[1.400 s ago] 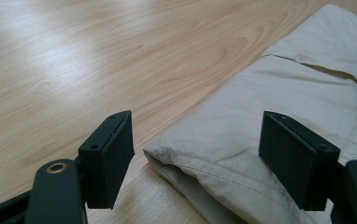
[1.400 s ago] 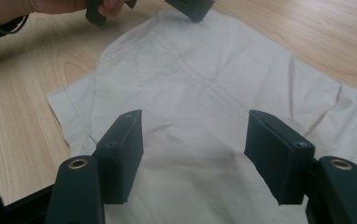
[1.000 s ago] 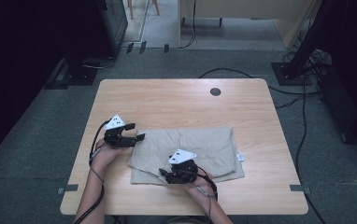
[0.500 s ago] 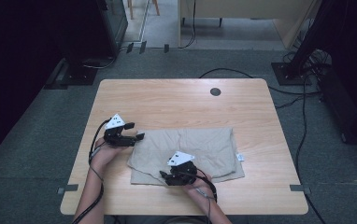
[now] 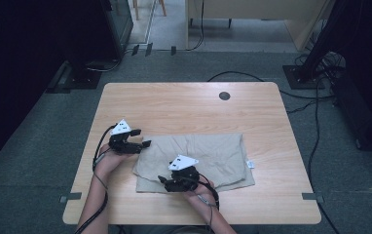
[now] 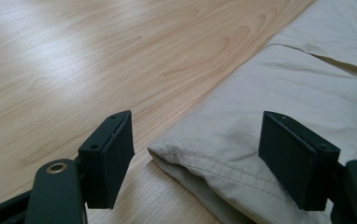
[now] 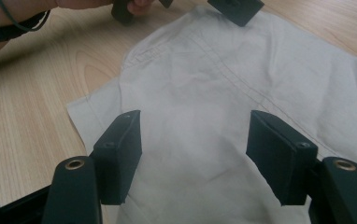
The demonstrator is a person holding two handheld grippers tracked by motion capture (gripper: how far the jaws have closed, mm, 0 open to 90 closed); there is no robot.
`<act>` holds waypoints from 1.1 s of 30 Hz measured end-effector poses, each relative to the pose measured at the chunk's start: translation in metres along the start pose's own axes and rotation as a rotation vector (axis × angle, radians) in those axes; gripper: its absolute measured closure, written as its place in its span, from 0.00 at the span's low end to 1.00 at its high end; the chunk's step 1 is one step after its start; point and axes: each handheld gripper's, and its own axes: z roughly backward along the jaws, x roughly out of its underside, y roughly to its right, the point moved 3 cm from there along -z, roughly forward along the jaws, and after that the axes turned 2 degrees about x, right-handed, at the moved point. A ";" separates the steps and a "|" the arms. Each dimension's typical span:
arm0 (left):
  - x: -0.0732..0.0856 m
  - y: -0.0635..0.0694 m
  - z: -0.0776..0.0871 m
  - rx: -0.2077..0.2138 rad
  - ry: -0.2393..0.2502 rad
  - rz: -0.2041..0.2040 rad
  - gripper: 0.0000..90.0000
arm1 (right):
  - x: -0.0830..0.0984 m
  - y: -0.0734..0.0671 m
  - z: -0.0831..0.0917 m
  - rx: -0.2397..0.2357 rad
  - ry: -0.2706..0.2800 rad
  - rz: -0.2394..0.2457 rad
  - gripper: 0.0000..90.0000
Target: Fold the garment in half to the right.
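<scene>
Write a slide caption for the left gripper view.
Open left gripper poised at the folded beige garment's corner on the wooden table.

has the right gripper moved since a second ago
Yes, slightly: the right gripper has slid left over the folded beige garment, toward its left edge, judged against the white tag.

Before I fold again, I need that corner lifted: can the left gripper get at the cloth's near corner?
Probably yes. The left gripper stands open with the cloth corner between its jaws, and nothing lies in the way on the table.
</scene>
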 end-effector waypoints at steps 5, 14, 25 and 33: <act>0.001 0.000 -0.001 0.006 -0.010 0.001 0.29 | -0.003 -0.005 -0.003 -0.004 0.000 0.005 0.39; 0.003 0.000 -0.002 0.020 -0.028 0.012 0.29 | -0.003 -0.012 -0.008 0.003 -0.004 -0.005 0.39; 0.005 -0.002 0.000 0.035 -0.036 0.024 0.29 | -0.008 -0.023 -0.015 -0.011 -0.015 0.017 0.39; 0.005 -0.003 0.001 0.040 -0.030 0.024 0.29 | -0.011 -0.028 -0.017 -0.026 -0.016 0.009 0.39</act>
